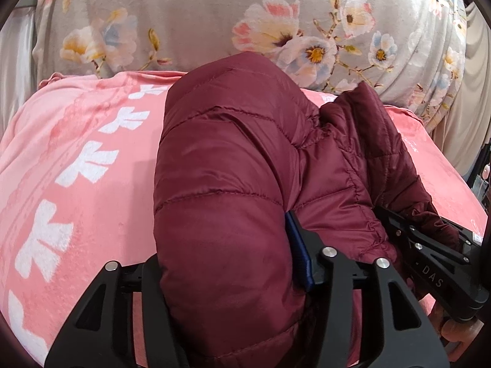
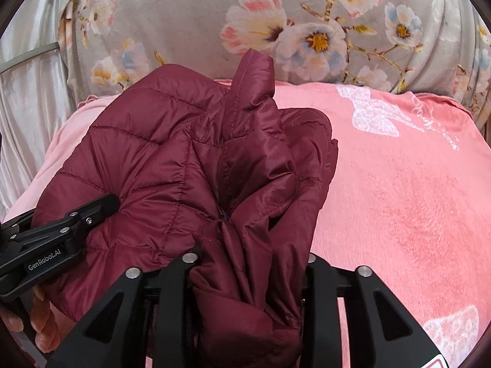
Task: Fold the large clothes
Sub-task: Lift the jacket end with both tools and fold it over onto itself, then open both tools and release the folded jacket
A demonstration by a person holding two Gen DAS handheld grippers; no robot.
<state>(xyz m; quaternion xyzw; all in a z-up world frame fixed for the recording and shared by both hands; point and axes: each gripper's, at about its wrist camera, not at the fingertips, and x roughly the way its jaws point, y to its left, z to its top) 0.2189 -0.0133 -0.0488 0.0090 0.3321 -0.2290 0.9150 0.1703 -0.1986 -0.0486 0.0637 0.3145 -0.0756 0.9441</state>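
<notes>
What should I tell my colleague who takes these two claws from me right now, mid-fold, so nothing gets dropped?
Left claw: shut on a thick quilted roll of the maroon puffer jacket.
Right claw: shut on a bunched, crumpled section of the same jacket.
Both claws sit close together at the jacket's near edge; the left claw also shows at the left of the right wrist view.
The jacket lies heaped on the pink blanket, with the floral cover behind it.
Done: fabric gathered, both grips set.
Left: the jacket is still lumpy and uneven, so it probably needs laying flat and folding into a neat stack.
</notes>
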